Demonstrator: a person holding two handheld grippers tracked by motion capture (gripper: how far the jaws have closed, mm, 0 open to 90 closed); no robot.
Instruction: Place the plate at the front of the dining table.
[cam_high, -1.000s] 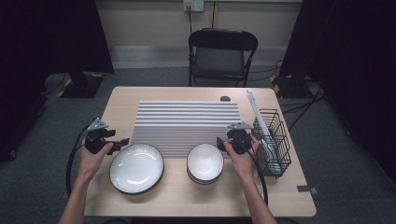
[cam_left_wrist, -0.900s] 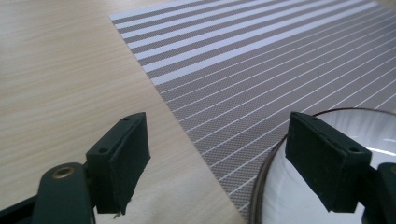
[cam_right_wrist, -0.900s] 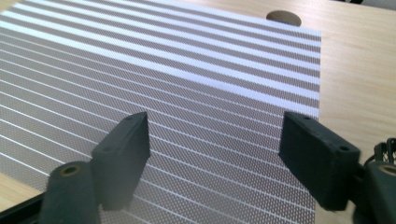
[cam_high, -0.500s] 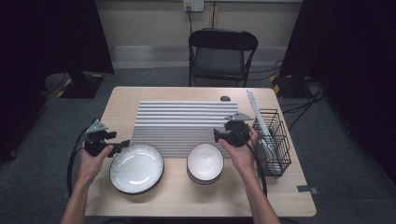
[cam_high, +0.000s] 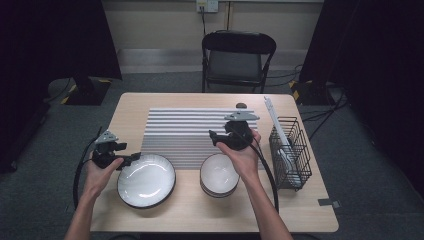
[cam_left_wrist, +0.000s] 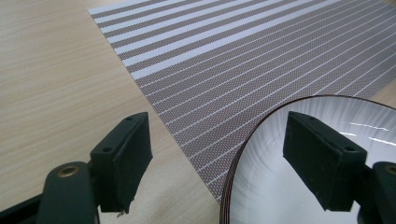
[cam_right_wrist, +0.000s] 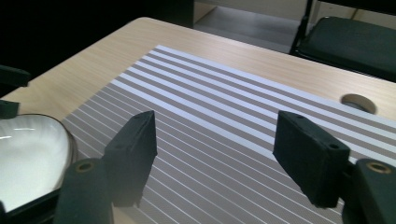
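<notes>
Wooden bench (cam_high: 300, 210), striped mat (cam_high: 190, 130) across middle. White plate (cam_high: 146, 180) at my front left: glazed, stiff, breakable, likely slippery; I'd pinch rim. Left tongs (cam_left_wrist: 217, 163) wide open, straddling plate rim, not gripping. Right tongs (cam_right_wrist: 215, 154) open, empty, jaws just narrowing above mat.
</notes>
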